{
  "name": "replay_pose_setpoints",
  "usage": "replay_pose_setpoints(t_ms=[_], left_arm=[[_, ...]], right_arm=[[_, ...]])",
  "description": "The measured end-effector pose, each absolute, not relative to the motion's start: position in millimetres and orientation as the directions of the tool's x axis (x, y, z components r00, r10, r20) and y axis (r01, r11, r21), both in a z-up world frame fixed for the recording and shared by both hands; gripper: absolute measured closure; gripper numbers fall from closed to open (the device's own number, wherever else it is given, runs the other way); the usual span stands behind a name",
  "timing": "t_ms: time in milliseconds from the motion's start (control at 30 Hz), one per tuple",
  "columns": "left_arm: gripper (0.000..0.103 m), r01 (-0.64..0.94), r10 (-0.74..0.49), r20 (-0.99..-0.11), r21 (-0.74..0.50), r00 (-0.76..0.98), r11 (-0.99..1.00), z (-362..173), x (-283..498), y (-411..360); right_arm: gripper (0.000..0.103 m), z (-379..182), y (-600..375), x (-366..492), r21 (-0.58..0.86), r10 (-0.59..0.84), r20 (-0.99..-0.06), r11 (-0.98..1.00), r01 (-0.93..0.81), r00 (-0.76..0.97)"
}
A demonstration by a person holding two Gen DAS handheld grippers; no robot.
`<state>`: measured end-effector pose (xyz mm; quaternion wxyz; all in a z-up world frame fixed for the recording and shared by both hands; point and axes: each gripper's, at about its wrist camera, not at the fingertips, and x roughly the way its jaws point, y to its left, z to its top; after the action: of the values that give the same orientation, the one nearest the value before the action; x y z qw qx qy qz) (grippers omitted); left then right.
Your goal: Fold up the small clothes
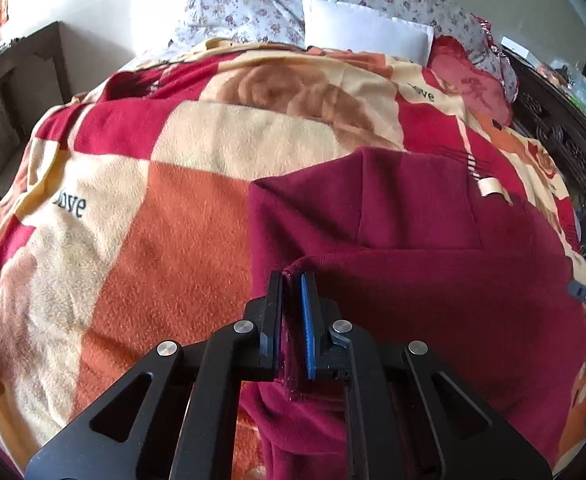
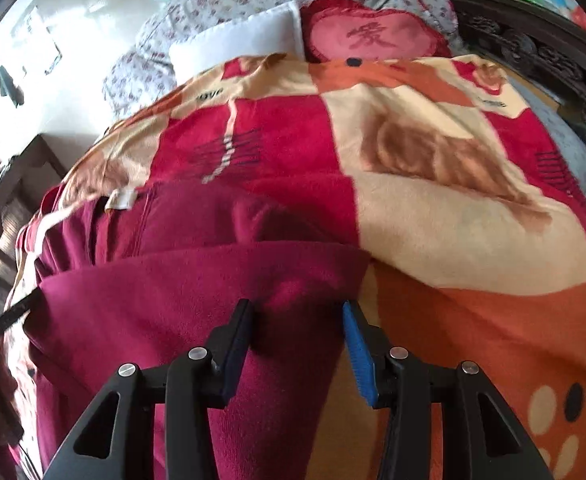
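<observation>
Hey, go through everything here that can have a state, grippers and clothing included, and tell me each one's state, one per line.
Left gripper: shut on a pinched fold of the maroon garment.
Right gripper: jaws apart, garment edge between them, not clamped.
Maroon garment: partly folded, lying on the blanket.
Blanket: spread over the bed.

The garment [image 1: 433, 280] lies on the blanket [image 1: 153, 240], lower right in the left wrist view, lower left in the right wrist view. The blanket covers the bed. Behind it, top of frame, sit a pillow [image 1: 367, 26], a heart cushion [image 2: 373, 36] right of the pillow, and a quilt [image 1: 233, 12].
</observation>
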<state>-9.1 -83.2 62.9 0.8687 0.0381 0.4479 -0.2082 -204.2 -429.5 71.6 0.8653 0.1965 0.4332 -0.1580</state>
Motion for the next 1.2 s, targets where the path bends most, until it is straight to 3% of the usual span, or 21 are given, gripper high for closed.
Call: replay_pose_setpoints(t_ms=[133, 200, 267, 367, 467, 567, 700, 900, 1000, 1100, 1200], left_arm=[[0.089, 0.412, -0.357, -0.786, -0.144, 0.505, 0.900, 72, -18, -79], [0.076, 0.414, -0.375, -0.784, -0.166, 0.496, 0.895, 74, -23, -77], [0.072, 0.416, -0.380, -0.781, -0.171, 0.496, 0.893, 74, -29, -78], [0.072, 0.424, -0.369, -0.788, -0.153, 0.493, 0.893, 75, -37, -83], [0.072, 0.442, -0.375, -0.783, -0.144, 0.497, 0.886, 79, -45, -82], [0.063, 0.450, -0.371, -0.772, -0.124, 0.516, 0.884, 81, -50, -81], [0.062, 0.433, -0.365, -0.783, -0.137, 0.504, 0.891, 73, -48, -82], [0.062, 0.431, -0.328, -0.805, -0.100, 0.494, 0.897, 57, -51, -91], [0.062, 0.431, -0.296, -0.818, -0.065, 0.494, 0.900, 48, -51, -97], [0.062, 0.423, -0.279, -0.824, -0.053, 0.493, 0.904, 42, -51, -99], [0.062, 0.422, -0.273, -0.821, -0.043, 0.502, 0.905, 42, -52, -100]], right_arm=[[0.060, 95, -412, -230, 0.233, -0.069, -0.783, 0.889, 0.394, 0.618], [0.060, 96, -397, -241, 0.255, -0.017, -0.777, 0.906, 0.338, 0.630], [0.060, 85, -381, -245, 0.224, 0.001, -0.799, 0.929, 0.296, 0.601], [0.060, 55, -381, -246, 0.044, -0.149, -0.852, 0.935, 0.352, 0.501], [0.060, 53, -400, -260, 0.180, -0.083, -0.841, 0.889, 0.421, 0.534], [0.060, 65, -405, -271, 0.137, -0.152, -0.833, 0.875, 0.465, 0.532], [0.059, 80, -406, -276, 0.263, -0.065, -0.792, 0.861, 0.435, 0.607], [0.060, 80, -383, -254, 0.197, -0.083, -0.794, 0.902, 0.384, 0.602], [0.065, 61, -387, -246, 0.096, -0.166, -0.826, 0.901, 0.424, 0.539], [0.065, 55, -399, -251, 0.174, -0.116, -0.822, 0.880, 0.441, 0.557], [0.065, 68, -392, -255, 0.137, -0.143, -0.824, 0.889, 0.437, 0.548]])
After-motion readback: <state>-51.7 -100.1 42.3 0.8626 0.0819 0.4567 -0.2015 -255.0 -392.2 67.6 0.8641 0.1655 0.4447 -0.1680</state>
